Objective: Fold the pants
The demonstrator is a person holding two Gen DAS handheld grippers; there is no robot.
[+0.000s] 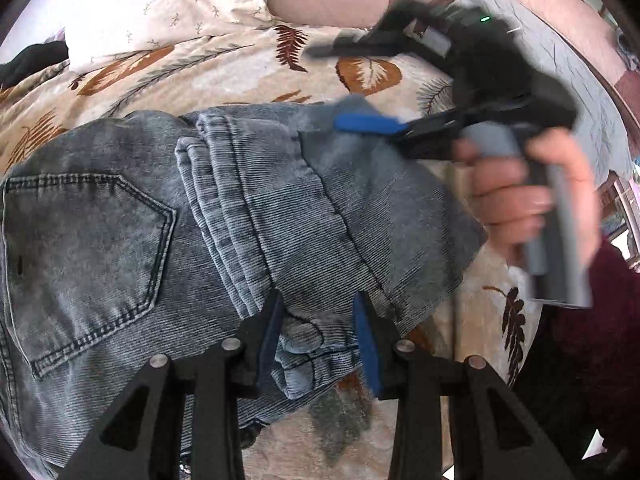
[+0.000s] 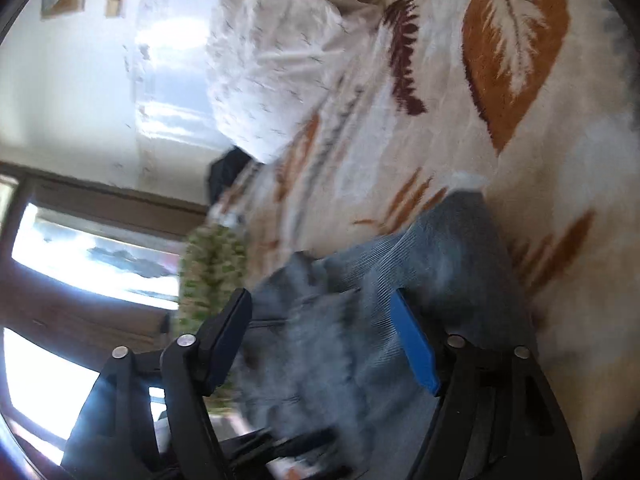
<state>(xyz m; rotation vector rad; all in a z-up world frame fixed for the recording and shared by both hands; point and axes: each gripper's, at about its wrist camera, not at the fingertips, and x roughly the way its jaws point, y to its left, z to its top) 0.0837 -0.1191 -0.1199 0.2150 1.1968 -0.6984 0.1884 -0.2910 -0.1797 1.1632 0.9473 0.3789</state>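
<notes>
Pants [image 1: 248, 216] folded on bedspread [image 1: 248, 68]; left tongs [image 1: 320, 340] spread over hem, right tongs [image 2: 324, 344] spread.

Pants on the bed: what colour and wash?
Faded grey-blue denim pants, clearest in left wrist view.

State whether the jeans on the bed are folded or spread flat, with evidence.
Folded. The jeans lie doubled: leg layers stack in ridges across the seat beside the back pocket.

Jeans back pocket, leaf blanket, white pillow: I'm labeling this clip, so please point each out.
back pocket [image 1: 88, 248], left wrist view, pocket's middle.
leaf blanket [image 1: 368, 74], left wrist view, orange leaf print.
white pillow [image 1: 160, 4], left wrist view, its face.
</notes>
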